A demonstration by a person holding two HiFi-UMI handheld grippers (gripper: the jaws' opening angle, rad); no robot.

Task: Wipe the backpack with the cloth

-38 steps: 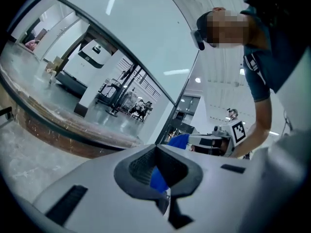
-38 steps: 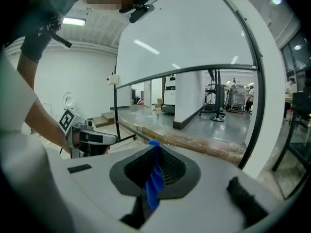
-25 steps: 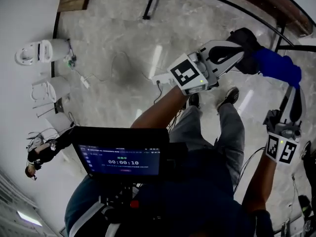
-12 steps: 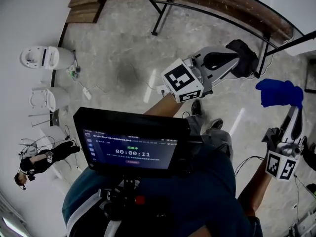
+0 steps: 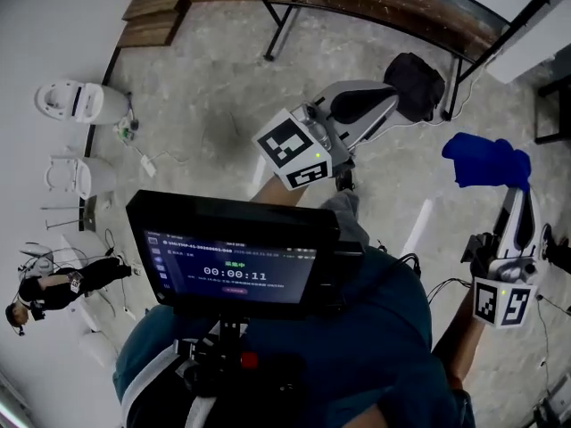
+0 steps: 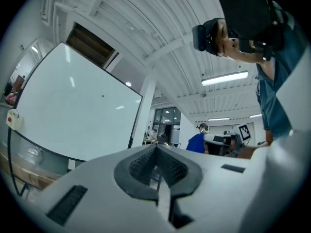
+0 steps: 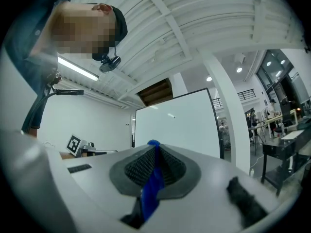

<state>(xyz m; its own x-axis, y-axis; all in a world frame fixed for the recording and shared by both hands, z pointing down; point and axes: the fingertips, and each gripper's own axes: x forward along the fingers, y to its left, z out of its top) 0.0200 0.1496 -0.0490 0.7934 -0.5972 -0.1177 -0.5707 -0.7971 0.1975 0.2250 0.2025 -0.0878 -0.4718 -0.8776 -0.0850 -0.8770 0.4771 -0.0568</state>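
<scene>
My right gripper (image 5: 515, 205) is clamped on the blue cloth (image 5: 486, 160). In the right gripper view a fold of it is pinched between the ribbed pads (image 7: 141, 168), and the rest bunches above the tips. My left gripper (image 5: 384, 103) has its jaws pressed together with nothing between them. The backpack (image 5: 414, 84), a dark lump, sits just past the left gripper's tip, below the edge of the wooden table (image 5: 375, 3) and beside one of its legs. I cannot tell whether it rests on the floor (image 5: 214, 78) or hangs. The cloth is well apart from it, off to the right, and both grippers point up at the ceiling, so no wiping has begun.

To do this well, I think I should tip the right gripper down and carry the loose bunch across to the bag. The cloth, not the hard jaw tips, should meet the fabric. I'd keep the pinch firm so the cloth doesn't slip out mid-stroke. The soft bag will likely shift, so my left gripper could brace it.
</scene>
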